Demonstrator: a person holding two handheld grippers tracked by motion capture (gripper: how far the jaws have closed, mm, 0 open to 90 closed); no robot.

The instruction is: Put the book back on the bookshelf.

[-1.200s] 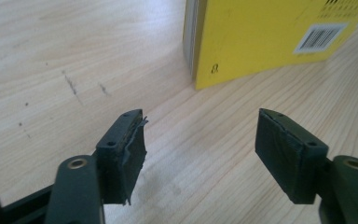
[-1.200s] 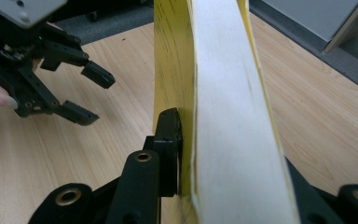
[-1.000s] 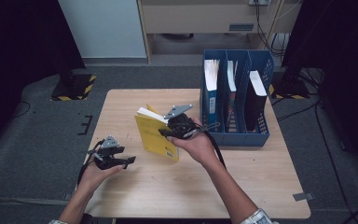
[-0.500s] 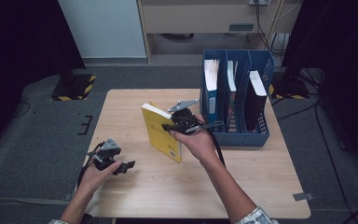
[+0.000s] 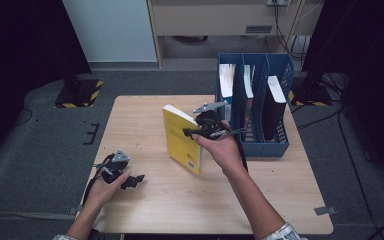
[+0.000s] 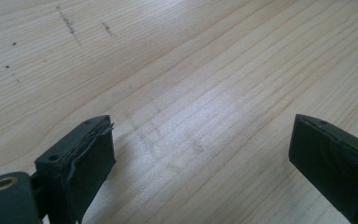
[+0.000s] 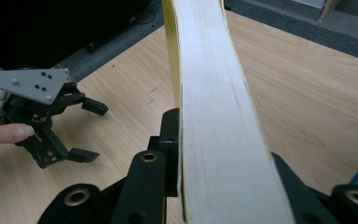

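Right tongs (image 5: 189, 132) clamp the book (image 5: 181, 140), which I hold upright above the table (image 5: 280, 200); left tongs (image 5: 136, 179), just opened, hold nothing.

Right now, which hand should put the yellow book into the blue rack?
The right. The right gripper is already shut on the yellow book, upright beside the blue rack. The left gripper sits open over the table's near left corner, holding nothing.

A blue file rack (image 5: 278, 131) is being kept at the right edge of the wooden table (image 5: 145, 112), with books (image 5: 277, 93) being held upright in its compartments.
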